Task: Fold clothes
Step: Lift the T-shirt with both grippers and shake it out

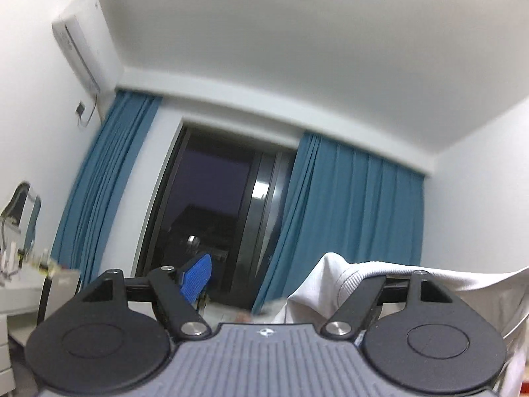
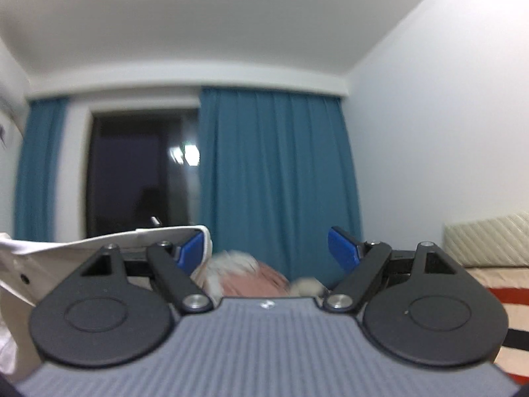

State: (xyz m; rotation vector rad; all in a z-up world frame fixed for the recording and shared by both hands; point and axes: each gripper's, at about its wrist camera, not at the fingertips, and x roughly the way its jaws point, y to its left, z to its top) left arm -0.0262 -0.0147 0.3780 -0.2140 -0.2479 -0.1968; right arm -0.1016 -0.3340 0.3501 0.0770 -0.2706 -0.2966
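Landmark: we place everything against the dark window point(image 1: 211, 205), which both wrist views face from below, tilted up toward the ceiling.
Air conditioner point(image 1: 77, 56): we see it high on the wall, left of the window.
Worktop point(image 1: 20, 289): we find it low and far left of the window, with a mirror point(image 1: 23, 205) and small bottles on it.
Curtains point(image 1: 350, 218): blue, hanging on both sides of the window.
Left claw point(image 1: 281, 278): we see one blue pad point(image 1: 196, 279) below the window; the other finger is buried under cloth, so we cannot tell how wide it stands or whether it grips.
White garment point(image 1: 334, 284): it lies draped over the right finger of the left claw, below the right-hand curtain, with a ribbed collar showing.
Right claw point(image 2: 267, 248): it stands wide, its two blue pads point(image 2: 342, 248) well apart, right of the window and below the curtain.
White garment, right view: its edge lies over the right claw's left finger, below the window; we cannot tell if it is pinched.
Blurred shape point(image 2: 254, 279): pinkish and white, between the right claw's fingers; we cannot identify it.
Bed point(image 2: 496, 284): far right of the window, with a striped cover and a pale quilted headboard point(image 2: 486, 240).
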